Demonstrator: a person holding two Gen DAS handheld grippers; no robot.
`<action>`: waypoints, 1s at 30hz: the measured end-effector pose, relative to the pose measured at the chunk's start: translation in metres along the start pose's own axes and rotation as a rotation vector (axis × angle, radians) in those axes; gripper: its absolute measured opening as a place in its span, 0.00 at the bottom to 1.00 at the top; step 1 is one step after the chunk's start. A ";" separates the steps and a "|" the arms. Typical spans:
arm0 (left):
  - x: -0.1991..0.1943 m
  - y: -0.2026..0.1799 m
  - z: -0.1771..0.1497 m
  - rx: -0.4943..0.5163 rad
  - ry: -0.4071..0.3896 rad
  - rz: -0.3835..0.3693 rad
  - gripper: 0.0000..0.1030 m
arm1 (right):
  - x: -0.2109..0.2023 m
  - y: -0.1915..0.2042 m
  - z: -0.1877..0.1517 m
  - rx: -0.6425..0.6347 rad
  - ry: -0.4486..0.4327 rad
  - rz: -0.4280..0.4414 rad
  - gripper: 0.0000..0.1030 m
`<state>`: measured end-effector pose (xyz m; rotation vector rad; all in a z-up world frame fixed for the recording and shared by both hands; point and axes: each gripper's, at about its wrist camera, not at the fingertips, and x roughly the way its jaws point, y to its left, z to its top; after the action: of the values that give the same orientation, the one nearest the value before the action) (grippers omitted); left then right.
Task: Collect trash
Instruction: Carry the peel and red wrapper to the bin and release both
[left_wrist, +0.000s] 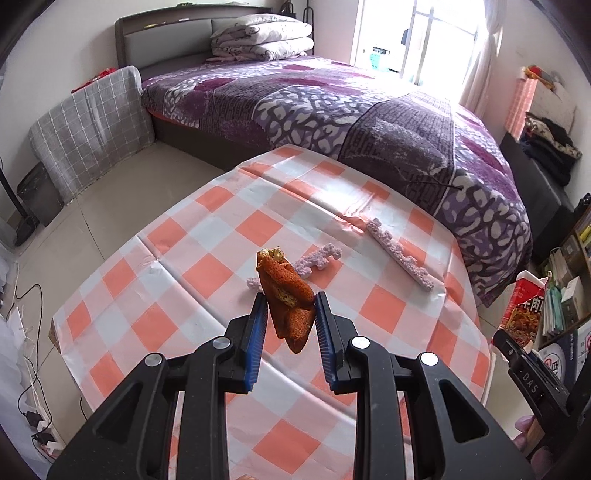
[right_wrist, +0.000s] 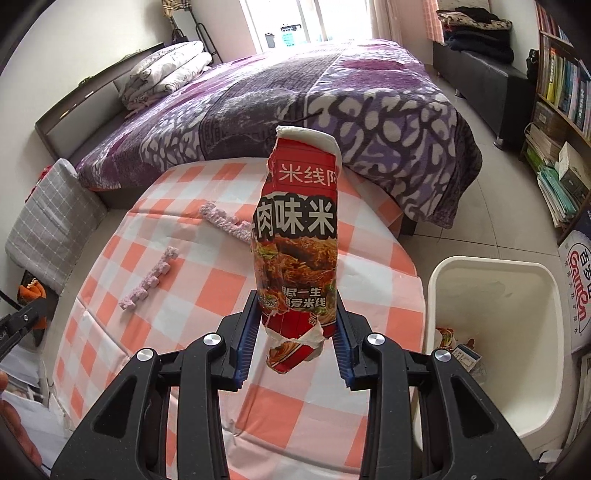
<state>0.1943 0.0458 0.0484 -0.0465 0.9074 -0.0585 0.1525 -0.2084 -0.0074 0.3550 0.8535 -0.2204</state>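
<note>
My left gripper (left_wrist: 290, 301) is shut on a brown piece of food scrap (left_wrist: 286, 299) and holds it above the checked table (left_wrist: 207, 229). My right gripper (right_wrist: 295, 312) is shut on a torn red noodle carton (right_wrist: 297, 240), held upright above the table (right_wrist: 221, 291); it also shows at the right edge of the left wrist view (left_wrist: 522, 308). Two pink foam strips lie on the table: a short one (left_wrist: 317, 258) (right_wrist: 149, 284) and a long one (left_wrist: 400, 254) (right_wrist: 225, 223). A white bin (right_wrist: 495, 354) stands on the floor right of the table with some trash inside.
A bed with a purple cover (left_wrist: 332, 103) stands just beyond the table. A bookshelf (right_wrist: 557, 122) is at the right. A grey checked cushion (left_wrist: 92, 129) leans at the left. Cables (left_wrist: 33, 406) lie on the floor at the left.
</note>
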 end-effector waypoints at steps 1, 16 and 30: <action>0.000 -0.004 0.000 0.005 -0.001 -0.002 0.26 | -0.001 -0.004 0.001 0.011 -0.002 0.001 0.34; 0.004 -0.080 -0.011 0.111 0.000 -0.044 0.26 | -0.018 -0.072 0.010 0.122 -0.006 -0.083 0.35; 0.010 -0.156 -0.041 0.255 0.035 -0.137 0.26 | -0.024 -0.152 0.008 0.279 0.067 -0.191 0.33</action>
<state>0.1633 -0.1108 0.0259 0.1303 0.9251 -0.3024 0.0926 -0.3501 -0.0165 0.5442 0.9255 -0.5097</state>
